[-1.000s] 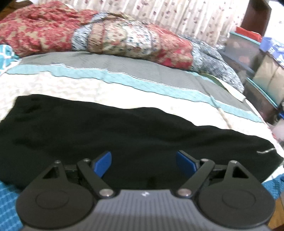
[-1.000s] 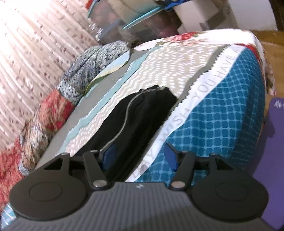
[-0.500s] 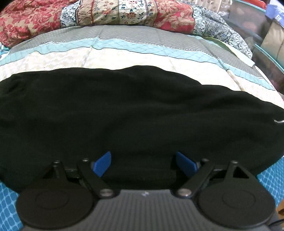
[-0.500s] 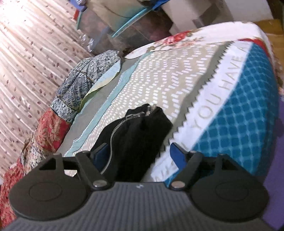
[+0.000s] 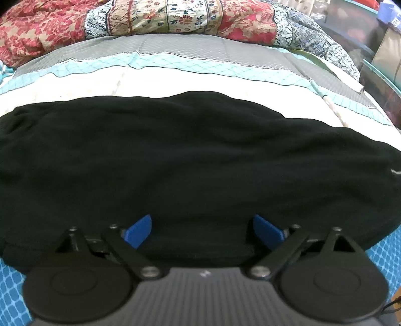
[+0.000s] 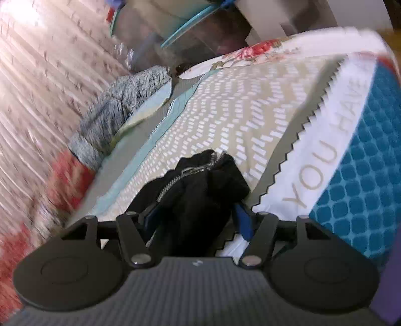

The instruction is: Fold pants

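Observation:
Black pants (image 5: 200, 150) lie flat across the bed, stretching left to right in the left wrist view. My left gripper (image 5: 201, 219) hovers low over their near edge. Its jaws are opening, the blue pads (image 5: 139, 232) wide apart with flat fabric beneath them and nothing pinched. In the right wrist view, the end of the pants (image 6: 200, 190) with a silver zipper (image 6: 175, 183) is bunched up. My right gripper (image 6: 195, 213) is closing on that bunch, and the fabric fills the gap and touches both pads.
The bedspread (image 5: 200, 75) has grey, teal and cream bands, and a blue-patterned edge (image 6: 363, 188) drops off at the near side. A rolled floral quilt (image 5: 175, 17) lies along the far side. Storage bins (image 6: 175, 25) and a curtain (image 6: 37, 75) stand beyond the bed.
My left gripper has come down closer over the pants, its pads a little wider. My right gripper slid to the zipper end, and the fabric now bunches up between its narrower pads.

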{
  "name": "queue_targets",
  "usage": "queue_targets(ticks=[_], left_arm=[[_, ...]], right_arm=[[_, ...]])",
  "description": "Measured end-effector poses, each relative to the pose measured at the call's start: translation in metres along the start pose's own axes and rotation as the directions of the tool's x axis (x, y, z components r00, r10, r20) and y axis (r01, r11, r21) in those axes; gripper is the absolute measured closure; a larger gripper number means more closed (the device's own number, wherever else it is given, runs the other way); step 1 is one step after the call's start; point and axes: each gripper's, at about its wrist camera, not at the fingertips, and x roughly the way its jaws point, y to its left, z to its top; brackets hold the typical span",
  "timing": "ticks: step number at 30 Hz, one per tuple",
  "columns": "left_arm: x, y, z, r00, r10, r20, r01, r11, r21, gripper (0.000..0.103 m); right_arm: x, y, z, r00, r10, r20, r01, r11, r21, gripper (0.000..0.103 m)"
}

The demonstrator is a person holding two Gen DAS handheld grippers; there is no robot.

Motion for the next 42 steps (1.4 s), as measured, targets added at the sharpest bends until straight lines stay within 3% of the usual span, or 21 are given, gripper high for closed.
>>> queue_targets(ticks=[1,2,4,6,9,12,16,18,20,22,23,24,28,32,36,38,41,42], left_arm=[[-0.001,0.000,0.000,1.000,-0.001,0.000,0.001,1.000,0.000,0.013],[-0.002,0.001,0.000,1.000,-0.003,0.001,0.003,1.000,-0.008,0.015],[-0.008,0.007,0.003,1.000,-0.013,0.008,0.013,0.999,-0.039,0.033],[-0.017,0.015,0.007,0.998,-0.055,0.021,0.057,0.994,-0.091,0.050],[-0.039,0.026,0.010,0.987,-0.141,0.079,0.152,0.975,-0.160,0.057],[-0.060,0.030,0.011,0.968,-0.200,0.153,0.225,0.959,-0.170,0.057],[-0.072,0.036,0.007,0.953,-0.245,0.181,0.275,0.947,-0.165,0.057],[-0.071,0.038,0.001,0.952,-0.250,0.175,0.278,0.947,-0.160,0.057],[-0.069,0.043,-0.004,0.955,-0.248,0.162,0.275,0.947,-0.169,0.057],[-0.071,0.050,-0.011,0.955,-0.252,0.159,0.280,0.942,-0.186,0.055],[-0.073,0.056,-0.013,0.954,-0.252,0.162,0.281,0.940,-0.193,0.053],[-0.075,0.061,-0.016,0.953,-0.252,0.165,0.283,0.938,-0.199,0.053],[-0.075,0.074,-0.025,0.952,-0.256,0.166,0.291,0.926,-0.241,0.053],[-0.079,0.074,-0.030,0.948,-0.263,0.177,0.302,0.920,-0.249,0.053],[-0.082,0.076,-0.035,0.948,-0.263,0.180,0.302,0.922,-0.242,0.052],[-0.082,0.080,-0.037,0.950,-0.256,0.179,0.296,0.921,-0.255,0.052],[-0.083,0.089,-0.042,0.952,-0.244,0.184,0.289,0.915,-0.281,0.052],[-0.083,0.092,-0.044,0.953,-0.239,0.184,0.285,0.914,-0.288,0.052]], right_arm=[[0.001,0.003,0.003,1.000,-0.005,-0.019,0.005,1.000,-0.003,0.056],[0.003,0.006,0.005,0.998,0.037,-0.058,-0.036,0.999,0.011,0.088],[-0.002,0.016,0.009,0.997,0.064,-0.053,-0.063,0.998,0.018,0.087],[-0.014,0.039,0.009,0.996,0.089,-0.033,-0.090,0.995,-0.050,0.088],[-0.035,0.088,-0.001,0.987,0.156,-0.029,-0.158,0.961,-0.228,0.088],[-0.053,0.141,-0.029,0.976,0.204,-0.071,-0.213,0.857,-0.470,0.088],[-0.051,0.189,-0.095,0.966,0.162,-0.203,-0.259,0.648,-0.716,0.085],[-0.033,0.198,-0.135,0.951,0.072,-0.301,-0.290,0.547,-0.785,0.078],[-0.018,0.198,-0.168,0.927,-0.039,-0.372,-0.311,0.472,-0.825,0.064],[-0.026,0.202,-0.178,0.938,-0.043,-0.344,-0.294,0.426,-0.856,0.050],[-0.034,0.205,-0.176,0.936,-0.019,-0.351,-0.308,0.432,-0.847,0.040],[-0.041,0.207,-0.169,0.934,0.007,-0.356,-0.321,0.453,-0.832,0.037],[-0.058,0.221,-0.142,0.933,0.113,-0.342,-0.348,0.527,-0.775,0.035],[-0.050,0.224,-0.117,0.932,0.213,-0.294,-0.357,0.687,-0.633,0.037],[-0.015,0.216,-0.113,0.948,0.196,-0.252,-0.300,0.818,-0.491,0.054],[0.009,0.201,-0.118,0.949,0.124,-0.290,-0.239,0.882,-0.406,0.069],[0.029,0.178,-0.146,0.919,0.034,-0.394,-0.193,0.909,-0.370,0.076],[0.026,0.178,-0.152,0.926,0.045,-0.375,-0.206,0.893,-0.401,0.077]])
